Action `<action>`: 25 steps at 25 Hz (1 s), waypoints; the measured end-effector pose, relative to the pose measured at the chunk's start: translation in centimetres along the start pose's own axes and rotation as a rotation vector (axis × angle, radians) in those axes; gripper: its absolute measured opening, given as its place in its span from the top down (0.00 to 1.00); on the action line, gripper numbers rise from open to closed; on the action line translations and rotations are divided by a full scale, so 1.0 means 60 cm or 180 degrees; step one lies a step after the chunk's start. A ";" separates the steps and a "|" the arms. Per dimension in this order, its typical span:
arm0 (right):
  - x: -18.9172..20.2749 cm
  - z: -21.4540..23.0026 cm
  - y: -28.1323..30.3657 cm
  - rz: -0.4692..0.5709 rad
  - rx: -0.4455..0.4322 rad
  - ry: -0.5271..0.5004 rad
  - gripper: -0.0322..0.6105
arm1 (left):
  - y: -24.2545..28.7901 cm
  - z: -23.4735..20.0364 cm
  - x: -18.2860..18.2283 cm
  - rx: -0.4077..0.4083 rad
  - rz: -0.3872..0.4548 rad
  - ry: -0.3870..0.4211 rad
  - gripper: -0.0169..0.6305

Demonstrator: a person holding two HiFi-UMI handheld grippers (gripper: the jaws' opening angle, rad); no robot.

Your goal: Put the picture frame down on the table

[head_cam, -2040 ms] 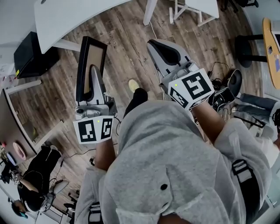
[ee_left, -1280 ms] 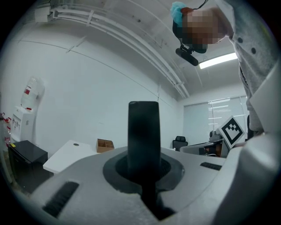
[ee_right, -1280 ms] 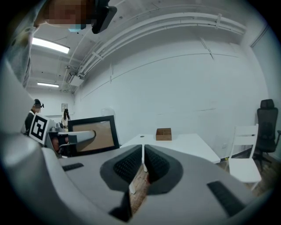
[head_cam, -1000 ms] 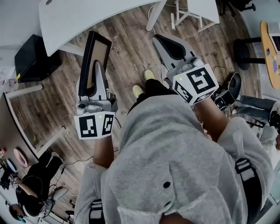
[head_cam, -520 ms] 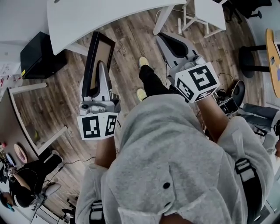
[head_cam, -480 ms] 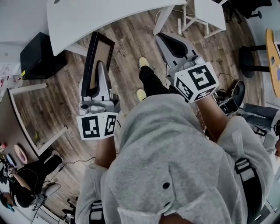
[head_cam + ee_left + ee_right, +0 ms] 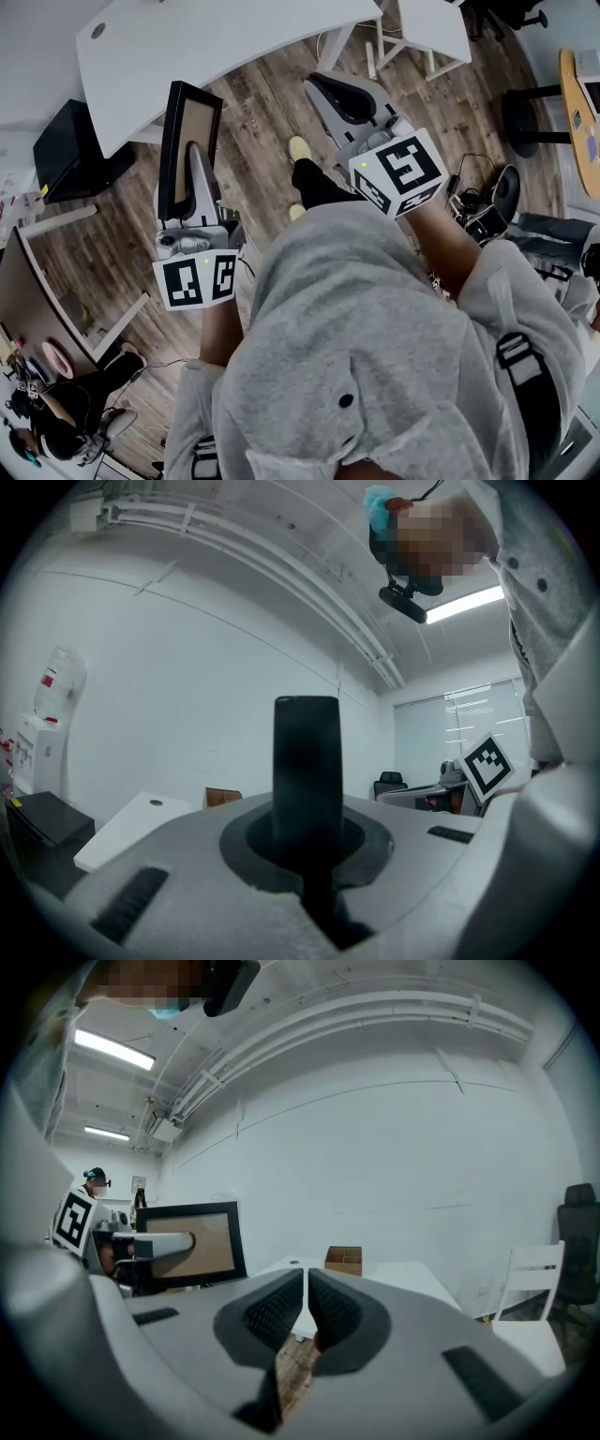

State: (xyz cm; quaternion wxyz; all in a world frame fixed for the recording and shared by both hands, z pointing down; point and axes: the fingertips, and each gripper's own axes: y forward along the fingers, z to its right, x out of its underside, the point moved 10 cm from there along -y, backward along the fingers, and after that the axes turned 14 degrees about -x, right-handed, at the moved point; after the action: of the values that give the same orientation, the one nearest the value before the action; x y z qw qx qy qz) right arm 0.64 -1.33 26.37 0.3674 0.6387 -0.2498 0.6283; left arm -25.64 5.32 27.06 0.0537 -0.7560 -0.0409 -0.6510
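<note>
Left tongs clamped on the picture frame edge. Frame is upright in the air over the wood floor, just short of the white table. Right tongs empty, pads nearly together, narrow slit.

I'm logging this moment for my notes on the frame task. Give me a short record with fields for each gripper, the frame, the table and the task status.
left gripper: shut on the picture frame, gripping its edge
right gripper: shut, nothing between its jaws
picture frame: black rim, brown panel, held upright in the air above the wooden floor
white table: ahead of the person, near the frame's far end; the frame is not resting on it
task status: frame not yet set down
</note>
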 end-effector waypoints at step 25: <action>-0.004 0.274 0.075 0.0135 -0.0175 0.0266 0.89 | 0.238 0.078 -0.003 -0.0229 -0.0154 0.0313 0.93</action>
State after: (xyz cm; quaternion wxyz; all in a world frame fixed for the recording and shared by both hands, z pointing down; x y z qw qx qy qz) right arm 7.26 -16.95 27.82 0.3815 0.5962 -0.2648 0.6549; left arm -19.23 -8.20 25.81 0.0127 -0.7233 -0.0330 -0.6896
